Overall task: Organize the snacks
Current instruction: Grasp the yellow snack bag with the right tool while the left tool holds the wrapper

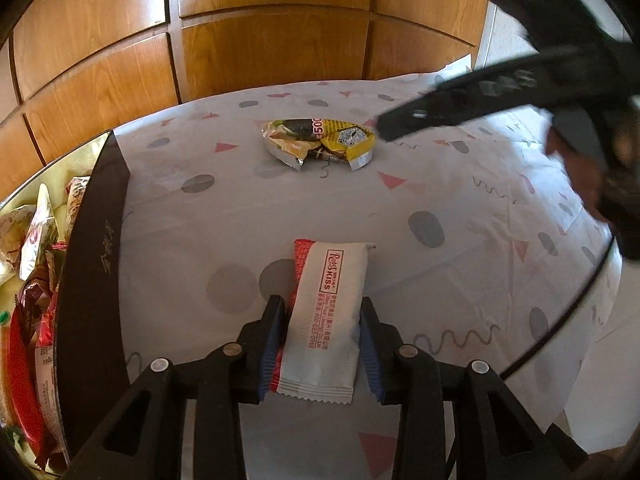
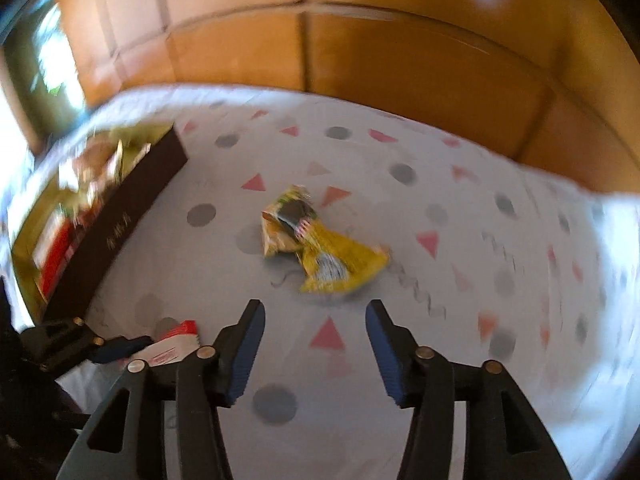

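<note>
Left gripper (image 1: 324, 344) has its 2 blue pads clamped on the sides of the white Ruiel Kiss snack packet (image 1: 326, 320), a red wrapper edge poking out along its left side. The packet sits on the patterned tablecloth (image 1: 460, 208), just right of the dark snack box (image 1: 94, 272), which is already stuffed with wrappers.

Right gripper (image 2: 316, 344) hangs over the cloth with jaws apart and nothing between them; that view is blurred. Ahead of its tips lies the crumpled yellow snack bag (image 2: 320, 248), well right of the box, flat on the cloth and apart from both grippers. Wooden panels (image 1: 260, 40) rise behind the box.
</note>
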Available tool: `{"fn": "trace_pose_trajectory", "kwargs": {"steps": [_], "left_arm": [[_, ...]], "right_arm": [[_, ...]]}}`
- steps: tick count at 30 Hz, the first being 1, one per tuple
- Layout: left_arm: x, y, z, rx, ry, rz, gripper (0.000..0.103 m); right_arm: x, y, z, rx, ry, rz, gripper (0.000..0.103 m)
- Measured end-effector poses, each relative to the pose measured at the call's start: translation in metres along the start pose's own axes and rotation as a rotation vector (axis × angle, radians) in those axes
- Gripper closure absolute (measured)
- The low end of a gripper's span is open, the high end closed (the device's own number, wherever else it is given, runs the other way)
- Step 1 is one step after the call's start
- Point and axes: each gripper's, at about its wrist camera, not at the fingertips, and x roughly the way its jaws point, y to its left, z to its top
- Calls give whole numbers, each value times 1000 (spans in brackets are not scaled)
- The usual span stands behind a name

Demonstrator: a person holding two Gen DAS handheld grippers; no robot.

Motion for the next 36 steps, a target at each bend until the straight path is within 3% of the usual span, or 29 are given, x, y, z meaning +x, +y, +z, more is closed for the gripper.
{"fn": "trace_pose_trajectory", "kwargs": {"steps": [6, 11, 12, 13, 16, 22, 31, 36], "left_arm": [[-1, 1, -2, -6, -12, -7, 65], [-3, 1, -5, -8, -19, -8, 64], [-3, 1, -5, -10, -20, -9, 64], [-4, 2, -5, -10, -20, -10, 64], [-4, 2, -6, -12, -22, -10, 64], [-5, 1, -6, -13, -24, -7, 64], [-5, 0, -4, -23, -16, -3, 64], [-3, -1, -1, -30, 0, 8, 64]], "right_arm": [[44, 25, 34, -265, 113, -78, 48], [78, 31, 52, -338, 165, -110, 48], [83, 31, 52, -333, 178, -102, 55], [88, 30, 50, -325, 189, -112, 70], [80, 25, 43, -267, 138, -97, 76], [45, 0, 9, -93, 88, -106, 77], [-1, -23, -77, 104, 75, -120, 77], [0, -21, -87, 177, 11, -132, 74]]}}
